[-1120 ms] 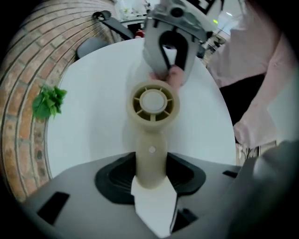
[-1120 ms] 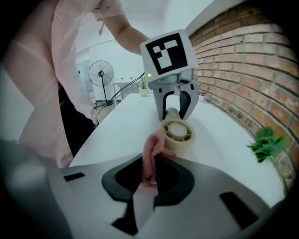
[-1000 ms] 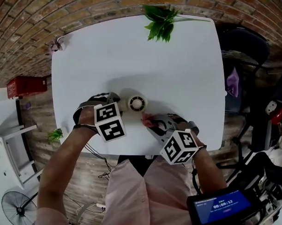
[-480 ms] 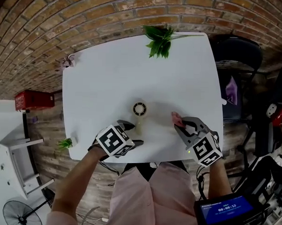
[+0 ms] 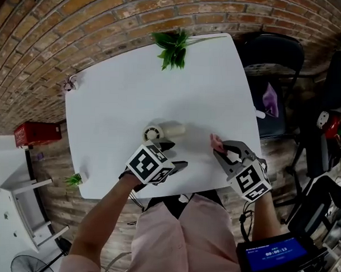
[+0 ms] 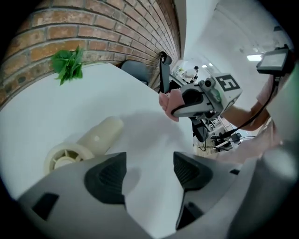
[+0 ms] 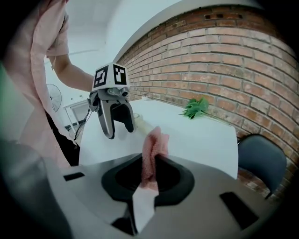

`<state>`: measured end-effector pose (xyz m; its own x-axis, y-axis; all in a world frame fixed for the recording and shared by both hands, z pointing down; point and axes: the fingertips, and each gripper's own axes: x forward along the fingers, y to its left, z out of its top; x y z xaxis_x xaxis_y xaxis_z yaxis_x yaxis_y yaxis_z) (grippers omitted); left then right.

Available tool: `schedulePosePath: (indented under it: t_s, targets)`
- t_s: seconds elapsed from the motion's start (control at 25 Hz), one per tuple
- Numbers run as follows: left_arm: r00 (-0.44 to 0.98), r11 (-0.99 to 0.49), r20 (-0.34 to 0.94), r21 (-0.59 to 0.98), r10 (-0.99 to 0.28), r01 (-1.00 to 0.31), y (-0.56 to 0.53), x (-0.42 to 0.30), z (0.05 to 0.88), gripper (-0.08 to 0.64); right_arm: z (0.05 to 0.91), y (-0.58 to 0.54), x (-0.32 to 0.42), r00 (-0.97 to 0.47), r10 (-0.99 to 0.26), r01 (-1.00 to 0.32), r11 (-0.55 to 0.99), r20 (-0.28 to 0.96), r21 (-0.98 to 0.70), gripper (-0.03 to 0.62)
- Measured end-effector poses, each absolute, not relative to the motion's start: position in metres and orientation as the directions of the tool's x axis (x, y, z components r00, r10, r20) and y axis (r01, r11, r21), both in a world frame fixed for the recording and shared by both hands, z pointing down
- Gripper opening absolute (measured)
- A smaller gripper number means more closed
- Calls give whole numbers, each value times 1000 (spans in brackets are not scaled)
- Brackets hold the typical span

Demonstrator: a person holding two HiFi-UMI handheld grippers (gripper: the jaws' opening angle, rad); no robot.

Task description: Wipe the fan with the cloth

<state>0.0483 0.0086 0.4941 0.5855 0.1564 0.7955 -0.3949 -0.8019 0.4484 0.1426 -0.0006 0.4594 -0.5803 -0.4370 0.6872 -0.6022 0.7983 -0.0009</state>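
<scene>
Fan [image 5: 159, 130] lies tipped on its side near the middle of the white table [image 5: 105, 86], its round grille end to the left and its cream body running off to the right. Nothing has hold of it. The left gripper [image 5: 173, 155] hangs just on the near side of it, jaws opening and already wide, with only bare tabletop between the pads. The right gripper [image 5: 221, 149] sits well off to the right, close to the table's right edge, jaws pinched tight on a bunched pink cloth [image 5: 216, 142] that pokes out past the tips.

Watching this, I'd say the wipe itself isn't under way, and the fan needs steadying first. It looks light and rounded, so a push from the cloth would likely roll or skid it toward the far side. The left jaws would do best to close across the cream body rather than the grille, which looks more fragile. The right hand should then come in from the right, leading with the tuft of cloth so that the hard jaw tips never meet the plastic. Only a little cloth sticks out, so light strokes along the body seem wise.
</scene>
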Motion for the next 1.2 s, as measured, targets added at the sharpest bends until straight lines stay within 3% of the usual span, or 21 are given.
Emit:
schedulePosePath:
  t_s: [0.2, 0.4, 0.6, 0.76, 0.8, 0.96, 1.2]
  targets:
    - [608, -841, 788, 394, 102, -370, 2, 31, 454, 319, 459, -4, 123, -608, -400, -551, 834, 686, -2, 55]
    - [486, -916, 870, 124, -85, -383, -47, -9, 435, 339, 460, -7, 86, -648, -339, -480, 877, 682, -21, 55]
    - [336, -973, 940, 26, -55, -230, -56, -11, 481, 402, 467, -5, 48, -664, -273, -442, 894, 696, -70, 55]
    - [280, -991, 959, 4, -35, -137, -58, -5, 505, 397, 481, -4, 28, -664, -243, -456, 881, 707, -125, 55]
    - [269, -993, 962, -4, -36, -119, -60, -6, 507, 357, 485, -3, 24, -665, -234, -458, 878, 709, -140, 55]
    - [283, -995, 959, 14, -14, -97, -62, -6, 507, 357, 499, -8, 7, -642, -240, -497, 853, 728, -156, 55]
    - [305, -994, 952, 14, -20, -111, -62, -6, 507, 357, 508, -30, -4, -565, -306, -658, 728, 766, -195, 55]
